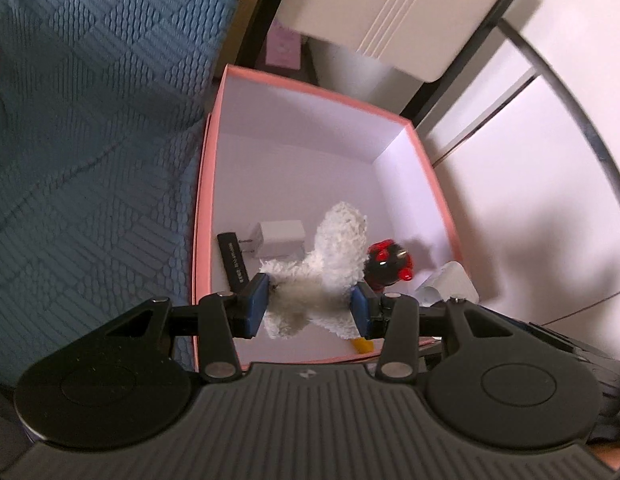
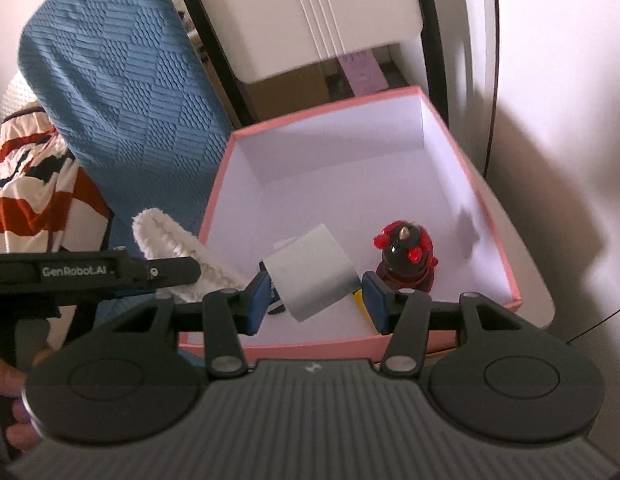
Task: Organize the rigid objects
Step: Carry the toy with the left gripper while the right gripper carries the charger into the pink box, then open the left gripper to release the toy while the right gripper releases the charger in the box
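Observation:
A pink box [image 1: 202, 200] with a white inside stands open below me; it also shows in the right wrist view [image 2: 493, 216]. My left gripper [image 1: 310, 308] is shut on a white plush toy [image 1: 333, 252] and holds it over the box. My right gripper [image 2: 315, 300] is shut on a white rectangular block [image 2: 310, 272] over the box's near edge. In the box are a black and red figurine [image 2: 405, 256], a white charger plug [image 1: 278, 238], a black stick [image 1: 234, 264] and a yellow piece [image 1: 363, 345].
A blue textured cushion [image 1: 90, 120] lies left of the box. A white cabinet [image 2: 310, 12] with black frame bars stands behind it. White table surface [image 1: 529, 200] is to the right. Striped cloth [image 2: 34, 196] is at far left.

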Demonstrator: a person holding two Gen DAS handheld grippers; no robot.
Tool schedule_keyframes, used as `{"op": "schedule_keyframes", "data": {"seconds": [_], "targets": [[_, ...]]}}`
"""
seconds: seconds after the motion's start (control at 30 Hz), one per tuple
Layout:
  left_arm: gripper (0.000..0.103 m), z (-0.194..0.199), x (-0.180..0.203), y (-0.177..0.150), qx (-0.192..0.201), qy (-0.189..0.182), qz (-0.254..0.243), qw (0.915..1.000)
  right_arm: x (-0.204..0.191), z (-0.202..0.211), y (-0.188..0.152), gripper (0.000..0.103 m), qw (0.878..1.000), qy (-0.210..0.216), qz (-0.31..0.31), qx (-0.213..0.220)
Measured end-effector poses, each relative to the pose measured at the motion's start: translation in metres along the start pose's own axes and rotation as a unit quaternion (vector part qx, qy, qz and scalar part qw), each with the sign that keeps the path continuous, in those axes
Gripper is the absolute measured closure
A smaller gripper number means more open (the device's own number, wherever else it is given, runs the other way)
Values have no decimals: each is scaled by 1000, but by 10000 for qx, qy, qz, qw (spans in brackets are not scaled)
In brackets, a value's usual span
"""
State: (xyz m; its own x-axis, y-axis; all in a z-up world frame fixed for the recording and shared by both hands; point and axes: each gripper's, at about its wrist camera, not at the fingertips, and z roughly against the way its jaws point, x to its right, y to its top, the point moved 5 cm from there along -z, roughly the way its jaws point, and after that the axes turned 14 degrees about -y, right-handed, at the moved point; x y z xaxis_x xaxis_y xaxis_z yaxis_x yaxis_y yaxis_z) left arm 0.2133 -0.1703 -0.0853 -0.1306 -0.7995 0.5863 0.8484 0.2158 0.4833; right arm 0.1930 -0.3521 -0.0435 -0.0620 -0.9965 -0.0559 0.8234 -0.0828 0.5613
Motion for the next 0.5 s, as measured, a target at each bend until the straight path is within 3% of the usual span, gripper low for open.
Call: {"op": "schedule_keyframes", "data": {"seconds": [0.5], "targets": [[53, -61, -33, 0, -598, 270, 358, 9972, 4, -81, -21, 50, 9956, -141, 356, -856]]}}
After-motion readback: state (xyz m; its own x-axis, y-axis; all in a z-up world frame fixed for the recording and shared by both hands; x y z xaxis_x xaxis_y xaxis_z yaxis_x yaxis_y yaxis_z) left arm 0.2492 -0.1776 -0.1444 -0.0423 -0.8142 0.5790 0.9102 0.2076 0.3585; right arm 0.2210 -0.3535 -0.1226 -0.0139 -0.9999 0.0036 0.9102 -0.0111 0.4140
